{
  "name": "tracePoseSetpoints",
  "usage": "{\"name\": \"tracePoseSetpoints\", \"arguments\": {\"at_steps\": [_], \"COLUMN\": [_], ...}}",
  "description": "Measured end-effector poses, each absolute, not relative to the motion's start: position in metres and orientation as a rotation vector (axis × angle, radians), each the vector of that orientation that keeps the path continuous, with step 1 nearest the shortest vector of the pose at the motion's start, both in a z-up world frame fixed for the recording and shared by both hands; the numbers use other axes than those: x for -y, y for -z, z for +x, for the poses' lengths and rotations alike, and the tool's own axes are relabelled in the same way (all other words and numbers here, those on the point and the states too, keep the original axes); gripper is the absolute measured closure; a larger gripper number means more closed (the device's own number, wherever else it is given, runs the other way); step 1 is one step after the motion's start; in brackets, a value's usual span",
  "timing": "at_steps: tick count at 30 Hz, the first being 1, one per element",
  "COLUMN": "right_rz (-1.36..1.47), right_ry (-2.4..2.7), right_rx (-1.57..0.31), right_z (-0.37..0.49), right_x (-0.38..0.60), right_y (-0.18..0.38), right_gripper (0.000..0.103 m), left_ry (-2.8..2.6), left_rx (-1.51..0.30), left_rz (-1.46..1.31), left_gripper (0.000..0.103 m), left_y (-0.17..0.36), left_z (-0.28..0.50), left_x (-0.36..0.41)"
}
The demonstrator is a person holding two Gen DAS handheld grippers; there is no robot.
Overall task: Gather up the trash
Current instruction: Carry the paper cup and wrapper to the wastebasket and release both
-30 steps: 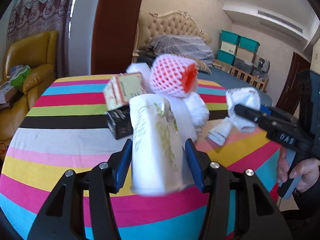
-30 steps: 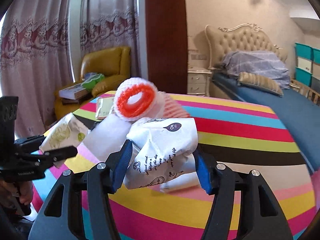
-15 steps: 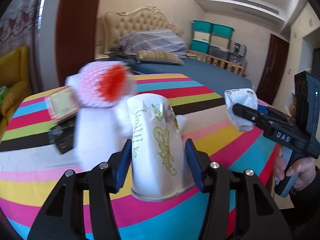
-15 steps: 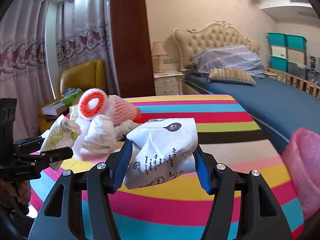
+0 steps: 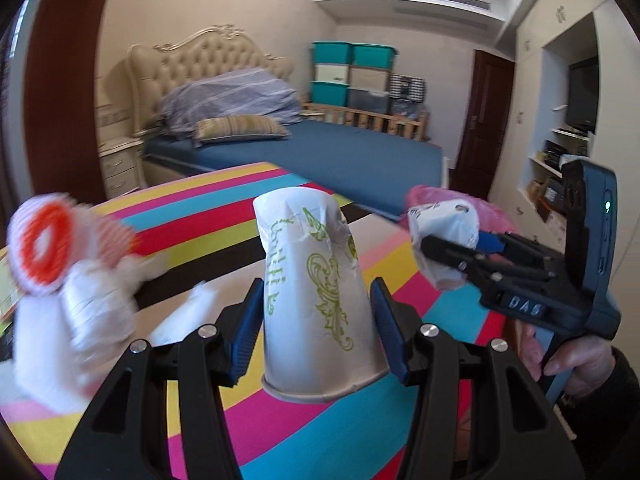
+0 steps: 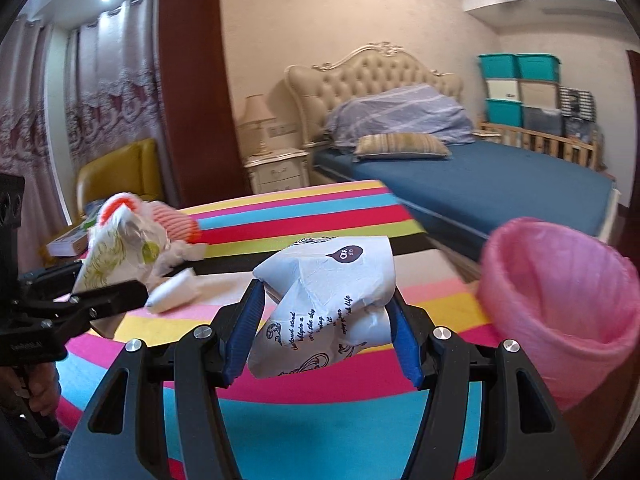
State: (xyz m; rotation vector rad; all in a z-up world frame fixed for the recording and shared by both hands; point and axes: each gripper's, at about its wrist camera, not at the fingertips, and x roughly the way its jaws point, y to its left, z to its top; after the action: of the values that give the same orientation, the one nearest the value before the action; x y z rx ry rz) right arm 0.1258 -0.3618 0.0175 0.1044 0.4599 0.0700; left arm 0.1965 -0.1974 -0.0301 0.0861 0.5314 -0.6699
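We are looking over a striped counter (image 6: 328, 216) that is spreading out beneath and ahead of both grippers, with a blue bed (image 6: 480, 184) lying well beyond it.

Pink-lined bin (image 6: 560, 312): we are seeing it just to the right of the right gripper, past the counter's edge, its mouth tilting toward us. From the left wrist view only a pink sliver of it is showing, behind the right gripper.

Left gripper (image 5: 316, 312): its blue pads are pinching a white paper cup (image 5: 316, 288) with green print. The cup is sitting upside down between the pads, rim nearest the camera, its crumpled base pointing away. We are seeing it held clear above the counter.

Right gripper (image 6: 324, 320): its pads are clamping a crumpled white wrapper (image 6: 332, 300) with dark blue lettering. The wrapper is bulging up and forward past the fingertips, also clear of the counter.

Trash remaining on the counter, all to the left of both grippers: a red-and-white foam fruit net (image 5: 48, 248), blurred in the left view, is lying on its side. White crumpled tissue (image 5: 92, 320) is sitting just beside it. A small white tube-like piece (image 6: 172, 296) is lying nearer the right gripper, apart from the pile.

A person's hand (image 5: 560, 360) is gripping the right gripper's handle.
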Motion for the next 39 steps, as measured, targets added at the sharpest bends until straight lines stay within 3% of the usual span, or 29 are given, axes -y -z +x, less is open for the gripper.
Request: {"name": "tracePoseSetpoints", "arguments": {"at_steps": [20, 33, 36, 37, 39], "right_rz": [0.171, 0.203, 0.213, 0.218, 0.228], "right_ry": [0.251, 0.287, 0.277, 0.272, 0.301], "right_rx": [-0.427, -0.425, -0.407, -0.402, -0.404], "right_z": [0.080, 0.090, 0.091, 0.093, 0.090], "right_x": [0.536, 0.580, 0.589, 0.592, 0.597], "right_y": [-0.018, -0.009, -0.005, -0.003, 0.001], "right_gripper": [0.045, 0.044, 0.042, 0.031, 0.025], "left_ry": [0.997, 1.005, 1.033, 1.031, 0.993], "left_rx": [-0.541, -0.603, -0.640, -0.643, -0.622], "left_rz": [0.166, 0.171, 0.167, 0.162, 0.152], "left_gripper": [0.051, 0.048, 0.037, 0.032, 0.026], "left_y": [0.009, 0.029, 0.032, 0.032, 0.028], "left_z": [0.260, 0.299, 0.313, 0.317, 0.323], "left_x": [0.450, 0.534, 0.554, 0.555, 0.555]}}
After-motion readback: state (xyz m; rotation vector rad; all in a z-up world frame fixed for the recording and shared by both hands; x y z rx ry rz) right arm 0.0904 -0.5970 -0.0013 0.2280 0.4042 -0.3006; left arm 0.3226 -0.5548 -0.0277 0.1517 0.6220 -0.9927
